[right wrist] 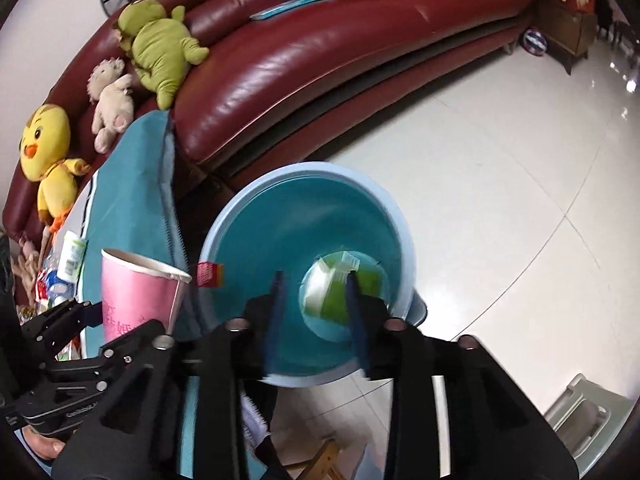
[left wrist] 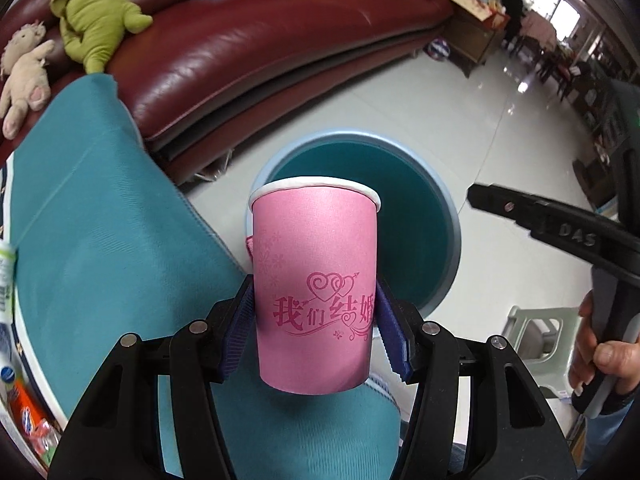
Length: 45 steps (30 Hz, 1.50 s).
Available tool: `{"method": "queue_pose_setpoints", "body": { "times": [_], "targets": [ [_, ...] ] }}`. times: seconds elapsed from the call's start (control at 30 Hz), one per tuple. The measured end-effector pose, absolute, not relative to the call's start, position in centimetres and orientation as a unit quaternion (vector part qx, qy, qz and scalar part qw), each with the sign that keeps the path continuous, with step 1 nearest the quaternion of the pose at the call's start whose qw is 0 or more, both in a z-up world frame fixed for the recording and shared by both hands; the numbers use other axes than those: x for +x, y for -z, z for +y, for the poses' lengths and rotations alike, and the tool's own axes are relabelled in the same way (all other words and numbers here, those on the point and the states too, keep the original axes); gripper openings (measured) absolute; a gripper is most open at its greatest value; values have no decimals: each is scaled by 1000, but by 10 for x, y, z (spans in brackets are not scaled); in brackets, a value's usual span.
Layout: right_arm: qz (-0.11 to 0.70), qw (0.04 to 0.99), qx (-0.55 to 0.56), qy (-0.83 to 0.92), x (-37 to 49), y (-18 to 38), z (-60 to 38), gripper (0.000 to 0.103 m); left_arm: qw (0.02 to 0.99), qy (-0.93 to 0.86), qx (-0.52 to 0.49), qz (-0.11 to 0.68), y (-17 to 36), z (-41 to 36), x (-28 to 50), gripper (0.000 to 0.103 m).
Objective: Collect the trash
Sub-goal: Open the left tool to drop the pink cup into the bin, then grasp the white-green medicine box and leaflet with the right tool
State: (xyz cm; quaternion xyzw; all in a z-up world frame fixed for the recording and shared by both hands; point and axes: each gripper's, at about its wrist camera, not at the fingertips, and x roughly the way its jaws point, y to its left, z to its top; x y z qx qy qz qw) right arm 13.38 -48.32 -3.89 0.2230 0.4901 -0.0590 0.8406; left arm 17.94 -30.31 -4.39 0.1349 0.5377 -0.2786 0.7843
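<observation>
A pink cup (left wrist: pixel 316 280) is clamped upright between the pads of the left gripper (left wrist: pixel 316 320), just before the rim of a blue bin (right wrist: pixel 304 184) on the floor; the right gripper (right wrist: pixel 316 312) is held over the bin with jaws partly open and empty; a green-and-white packet (right wrist: pixel 340 284) is seen at the bin's bottom; a teal cloth (left wrist: pixel 100 220) and a red sofa (left wrist: pixel 260 52) lie beyond.

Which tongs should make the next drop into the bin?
Left. The left tongs grip the pink paper cup near the blue bin. The right tongs are open above the bin with nothing between them.
</observation>
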Motion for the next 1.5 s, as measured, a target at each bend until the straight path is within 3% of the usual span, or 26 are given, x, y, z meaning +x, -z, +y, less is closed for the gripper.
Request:
{"method": "queue_pose_setpoints", "body": {
  "times": [0.1, 0.27, 0.37, 0.63, 0.83, 1.5],
  "targets": [
    [487, 840, 226, 78, 136, 41, -494, 60, 777, 278, 142, 547, 55, -316, 189, 58],
    [492, 835, 229, 91, 136, 45, -507, 69, 772, 270, 148, 556, 67, -331, 199, 65],
    [496, 831, 232, 96, 138, 47, -511, 74, 780, 252, 154, 552, 69, -334, 201, 79],
    [510, 823, 230, 94, 145, 50, -507, 77, 787, 237, 137, 554, 63, -313, 198, 82],
    [522, 821, 218, 75, 150, 46, -483, 84, 792, 224, 122, 555, 56, -285, 193, 82],
    [544, 827, 143, -27, 173, 7, -334, 84, 843, 119, 43, 522, 0, -93, 158, 82]
  ]
}}
